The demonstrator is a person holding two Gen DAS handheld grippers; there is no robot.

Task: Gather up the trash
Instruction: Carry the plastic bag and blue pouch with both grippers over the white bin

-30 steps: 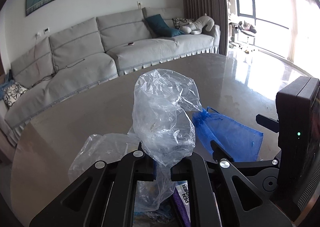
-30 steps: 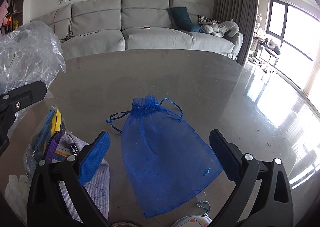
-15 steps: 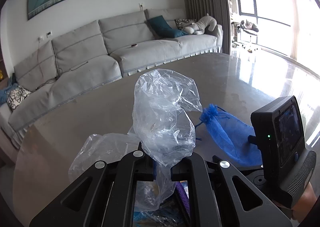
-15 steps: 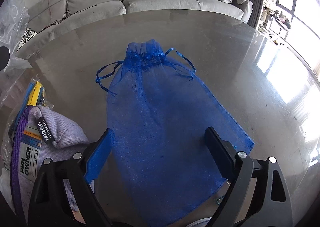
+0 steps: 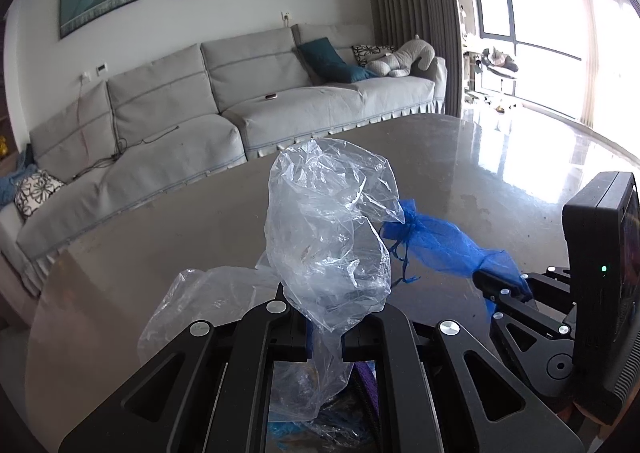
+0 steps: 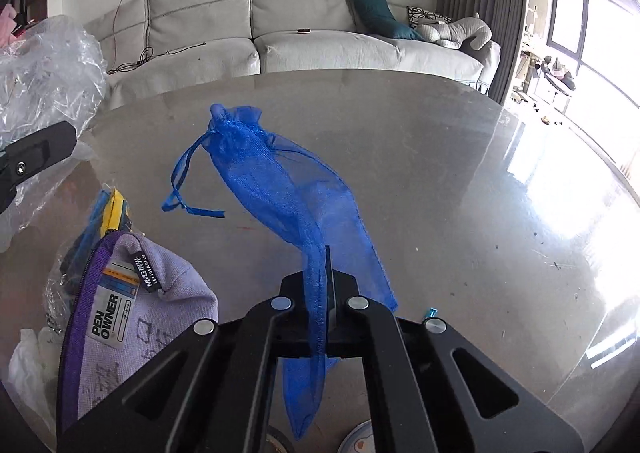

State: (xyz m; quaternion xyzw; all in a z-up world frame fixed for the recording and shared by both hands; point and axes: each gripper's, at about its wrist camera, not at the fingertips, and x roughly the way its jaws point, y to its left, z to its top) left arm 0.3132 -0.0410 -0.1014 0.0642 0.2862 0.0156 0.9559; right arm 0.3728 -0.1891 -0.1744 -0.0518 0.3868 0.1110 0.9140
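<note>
While our left gripper point(image 5: 325, 337) clenches a clear bag point(image 5: 328, 229), our right gripper point(image 6: 319, 309) grips a blue pouch point(image 6: 280, 189), likely bagged next.

Left tongs point(image 5: 325, 333), right tongs point(image 6: 320, 317): matte black, triangular cutouts, silver screws.

Bright daylight from the window point(image 5: 532, 49) — glare on the table point(image 6: 560, 213), fisheye-curved dark corners

Left tongs point(image 5: 325, 327) pinch a clear plastic bag point(image 5: 328, 237); right tongs point(image 5: 506, 291) grip a blue mesh pouch point(image 5: 444, 243).
</note>
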